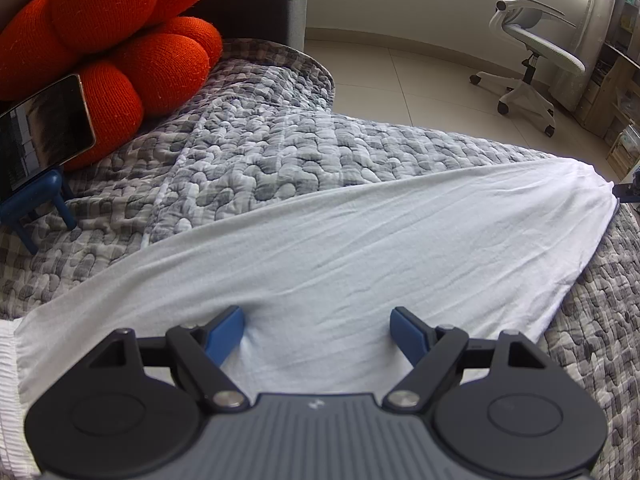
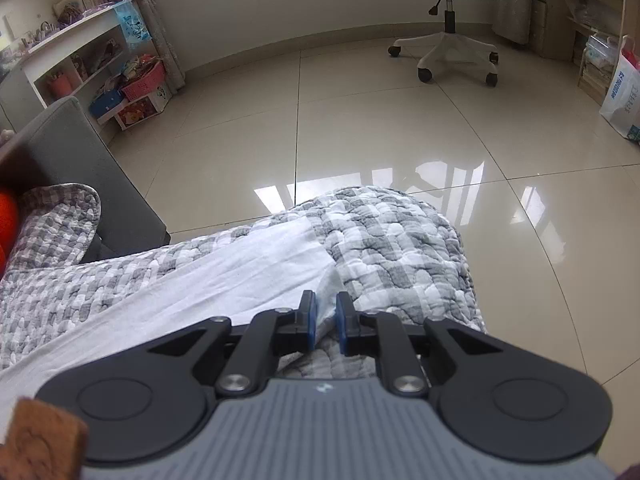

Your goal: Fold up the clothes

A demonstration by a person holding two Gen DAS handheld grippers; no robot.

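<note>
Left wrist view, nearest: left gripper (image 1: 318, 330) with jaws spread wide, nothing between the blue pads; they sit low over the white garment (image 1: 320, 256), contact not resolvable. The garment lies flat on the grey checked quilt (image 1: 256, 160) as a long band running from lower left to a narrowed end at far right. A strip of white ribbed fabric (image 1: 8, 380) shows at the left edge; unclear whether it belongs to the garment.

Only this view shows, further back on the left: a phone (image 1: 44, 128) propped on a small blue stand (image 1: 36, 204), leaning against an orange knitted cushion (image 1: 108, 32). Behind that, a grey sofa arm (image 1: 256, 8). Far right: white office chair (image 1: 532, 52) on the tiled floor (image 1: 400, 76).

Right wrist view, nearest: right gripper (image 2: 326, 326) with jaws narrow, a small gap between the pads. The garment's corner fold (image 2: 326, 300) sits in that gap; the pads do not appear to press on it. A brown fuzzy patch (image 2: 40, 440) at the lower left corner, unidentified.

Only this view shows the quilt's far edge draping toward the floor, then the glossy tiles with window reflections, white shelves (image 2: 80, 52) with baskets far left, and a paper bag (image 2: 622, 92) far right.
</note>
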